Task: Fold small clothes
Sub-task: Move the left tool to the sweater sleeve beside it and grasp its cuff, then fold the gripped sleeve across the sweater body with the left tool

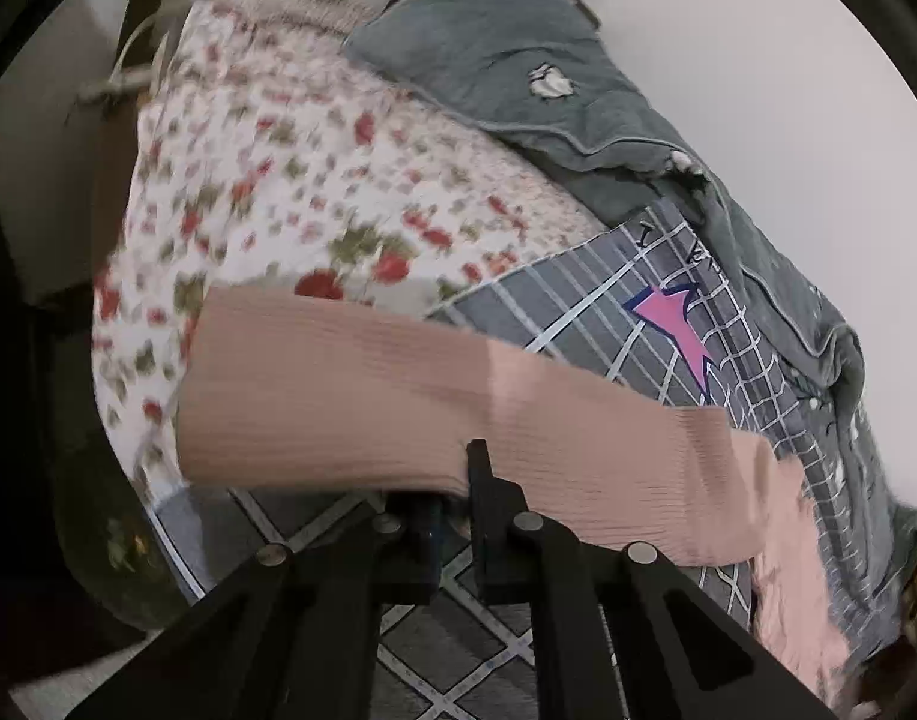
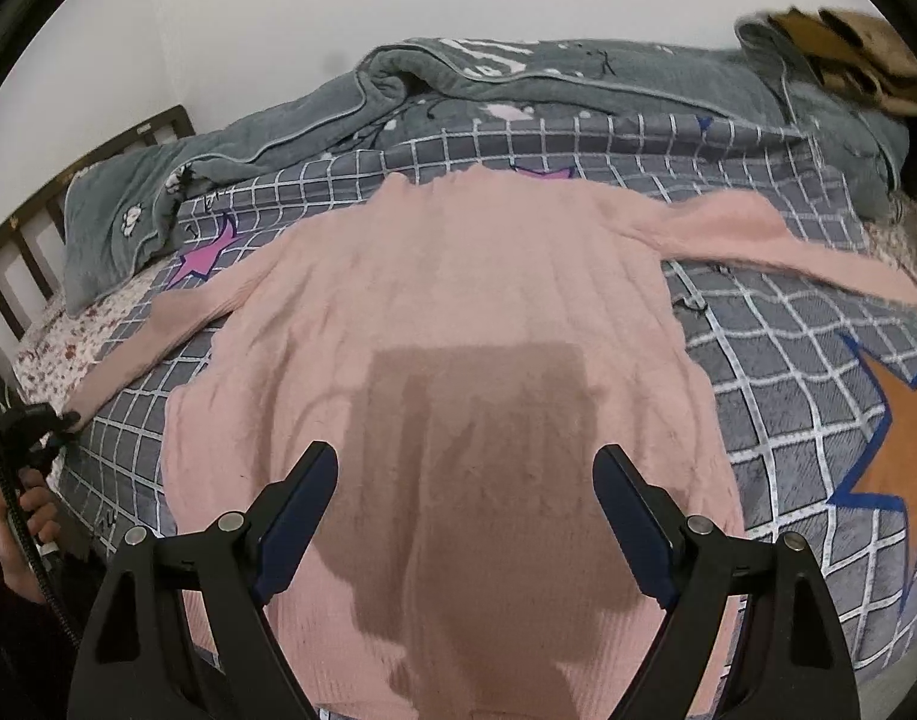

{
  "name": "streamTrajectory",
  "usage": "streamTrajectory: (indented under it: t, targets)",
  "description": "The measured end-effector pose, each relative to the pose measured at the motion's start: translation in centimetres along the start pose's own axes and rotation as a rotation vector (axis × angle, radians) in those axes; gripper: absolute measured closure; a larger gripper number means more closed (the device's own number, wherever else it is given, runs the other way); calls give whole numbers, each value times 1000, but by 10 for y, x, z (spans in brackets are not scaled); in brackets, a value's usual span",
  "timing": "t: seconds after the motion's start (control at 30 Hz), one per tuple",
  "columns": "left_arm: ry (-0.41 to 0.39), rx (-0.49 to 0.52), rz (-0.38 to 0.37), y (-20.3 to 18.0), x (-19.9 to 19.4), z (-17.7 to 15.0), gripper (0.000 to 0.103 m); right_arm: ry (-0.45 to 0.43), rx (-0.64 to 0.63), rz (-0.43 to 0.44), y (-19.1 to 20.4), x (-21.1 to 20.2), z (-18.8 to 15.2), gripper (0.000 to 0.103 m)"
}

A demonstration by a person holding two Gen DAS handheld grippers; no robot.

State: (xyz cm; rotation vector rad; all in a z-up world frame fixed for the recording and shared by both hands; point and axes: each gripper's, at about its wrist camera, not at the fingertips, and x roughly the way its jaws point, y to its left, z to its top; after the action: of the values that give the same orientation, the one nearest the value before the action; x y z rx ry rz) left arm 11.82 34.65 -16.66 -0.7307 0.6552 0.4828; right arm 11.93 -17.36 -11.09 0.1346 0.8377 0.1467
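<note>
Bed (image 2: pixel 758 360) held pink sweater (image 2: pixel 458 300) flat; left gripper (image 1: pixel 458 480) was clamped on sleeve cuff (image 1: pixel 398 384), right gripper (image 2: pixel 464 516) gaped above hem; sleeve fold in hand, next likely carry cuff across chest.

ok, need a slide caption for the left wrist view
Left gripper shut on the ribbed cuff of the pink knit sweater's sleeve, held above the grey grid-patterned bedspread.

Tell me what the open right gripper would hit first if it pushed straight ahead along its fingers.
Most likely the body of the fuzzy pink knitted sweater, spread flat on the grey grid-patterned bedspread. The right gripper points down at it with nothing between; depth is unclear.
</note>
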Motion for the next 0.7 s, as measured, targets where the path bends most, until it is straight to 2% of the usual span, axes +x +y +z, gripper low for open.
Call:
streamTrajectory:
  t: [0.17,0.3,0.4,0.57,0.67,0.7]
  targets:
    - [-65,93,-14,-33,-28,5,96,-5,20,20,-17,-2,-1,17]
    - [-105,191,-45,-80,-48,-1,96,-11,50,41,-38,-6,-1,17]
    - [-123,274,-74,-131,-60,-11,96,1,76,57,-56,-10,1,17]
    - [-131,384,-147,-217,-75,-31,96,-40,76,21,-89,-25,1,17]
    - [-125,476,-213,-280,-81,-53,96,-50,119,22,-118,-34,-1,17]
    - [-104,511,-257,-306,-80,-64,96,-49,131,23,-127,-37,-2,17]
